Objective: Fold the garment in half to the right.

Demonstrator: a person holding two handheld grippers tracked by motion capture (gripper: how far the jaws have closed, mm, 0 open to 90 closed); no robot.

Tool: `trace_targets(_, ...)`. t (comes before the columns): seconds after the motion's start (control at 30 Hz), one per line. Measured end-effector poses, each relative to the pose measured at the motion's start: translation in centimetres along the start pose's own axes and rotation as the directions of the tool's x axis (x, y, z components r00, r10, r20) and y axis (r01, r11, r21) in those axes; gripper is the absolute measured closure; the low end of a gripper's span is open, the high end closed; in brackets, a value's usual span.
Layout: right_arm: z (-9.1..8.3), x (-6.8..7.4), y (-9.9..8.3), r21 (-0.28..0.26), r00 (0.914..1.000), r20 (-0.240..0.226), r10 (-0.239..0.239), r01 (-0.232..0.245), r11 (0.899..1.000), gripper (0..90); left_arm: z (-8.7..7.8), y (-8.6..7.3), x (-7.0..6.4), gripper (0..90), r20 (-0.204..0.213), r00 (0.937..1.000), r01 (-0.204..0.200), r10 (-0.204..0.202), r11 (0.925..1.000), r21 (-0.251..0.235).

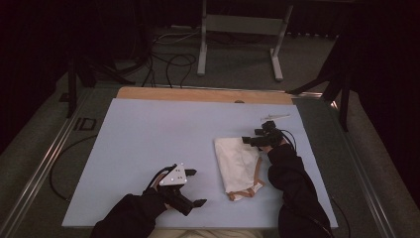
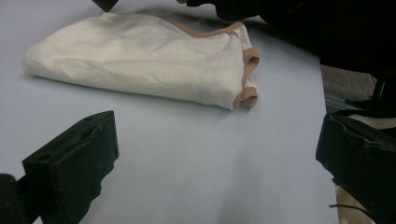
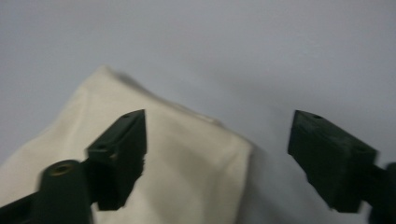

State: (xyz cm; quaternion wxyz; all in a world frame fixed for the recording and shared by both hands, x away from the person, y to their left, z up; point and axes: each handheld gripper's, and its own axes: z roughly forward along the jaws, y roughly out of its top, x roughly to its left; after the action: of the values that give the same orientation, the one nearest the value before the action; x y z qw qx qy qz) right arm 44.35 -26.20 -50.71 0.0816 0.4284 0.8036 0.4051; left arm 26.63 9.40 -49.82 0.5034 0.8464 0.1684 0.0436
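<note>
- I am hovering the right claw (image 1: 253,138) over the far end of the folded cloth (image 1: 237,163), its jaws spread wide with nothing between them, one over fabric and one past its edge.
- The cloth is lying toward the table's (image 1: 148,144) right edge, long axis running near to far, tan trim at the near end.
- I am resting the left claw (image 1: 194,187) near the front edge, wide open and empty, well apart from the cloth.
- My right sleeve (image 1: 292,183) is probably hiding some of the cloth's right side.
</note>
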Motion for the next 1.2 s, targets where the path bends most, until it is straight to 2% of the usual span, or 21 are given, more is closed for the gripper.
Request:
trace_targets(0.2,-0.4,0.6,0.1,-0.014,0.9986,-0.045,-0.028,0.028,1.0,12.7,0.0,0.0,0.0,0.3,0.001,1.0,-0.002,0.002,1.0,0.0)
trace_targets(0.4,-0.8,1.7,0.4,-0.03,0.9953,-0.058,-0.077,0.075,0.997,12.8,-0.1,0.0,0.2,0.3,0.004,1.0,0.008,-0.008,1.0,0.0)
trace_targets(0.6,-1.2,2.8,0.5,-0.046,0.9914,-0.084,-0.101,0.097,0.994,12.5,-0.2,0.0,0.3,0.2,0.005,0.9999,0.012,-0.012,0.9999,0.003)
trace_targets(0.63,-1.6,3.7,0.5,-0.057,0.9881,-0.103,-0.114,0.108,0.992,11.9,-0.4,0.2,0.4,0.3,0.005,0.9999,0.015,-0.015,0.9999,0.002)
trace_targets(0.7,-1.8,4.2,0.4,-0.055,0.9854,-0.113,-0.128,0.122,0.991,11.6,-0.6,0.3,0.5,0.2,0.007,0.9998,0.017,-0.017,0.9999,0.002)
trace_targets(0.73,-1.8,4.2,0.4,-0.055,0.9854,-0.113,-0.128,0.122,0.991,11.6,-0.6,0.3,0.5,0.2,0.007,0.9998,0.017,-0.017,0.9999,0.002)
trace_targets(0.77,-2.0,4.5,0.3,-0.057,0.982,-0.134,-0.133,0.127,0.99,10.8,-0.7,0.4,0.6,0.2,0.011,0.9998,0.015,-0.016,0.9998,0.009)
trace_targets(0.93,-2.5,5.3,0.2,-0.066,0.9791,-0.145,-0.142,0.134,0.989,10.1,-1.3,0.7,0.9,0.2,0.007,0.9997,0.022,-0.022,0.9998,0.002)
trace_targets(1.07,-2.8,6.3,0.2,-0.083,0.9691,-0.18,-0.169,0.156,0.984,9.5,-1.9,0.9,1.2,0.2,0.0,0.9996,0.03,-0.03,0.9995,-0.013)
trace_targets(1.13,-2.9,6.5,0.2,-0.083,0.9686,-0.18,-0.171,0.158,0.984,9.5,-2.3,0.9,1.4,0.2,-0.008,0.9995,0.03,-0.03,0.9994,-0.018)
trace_targets(1.2,-3.1,7.2,-0.1,-0.101,0.9646,-0.195,-0.177,0.16,0.982,9.3,-2.8,0.7,1.5,0.2,-0.022,0.9992,0.032,-0.033,0.999,-0.031)
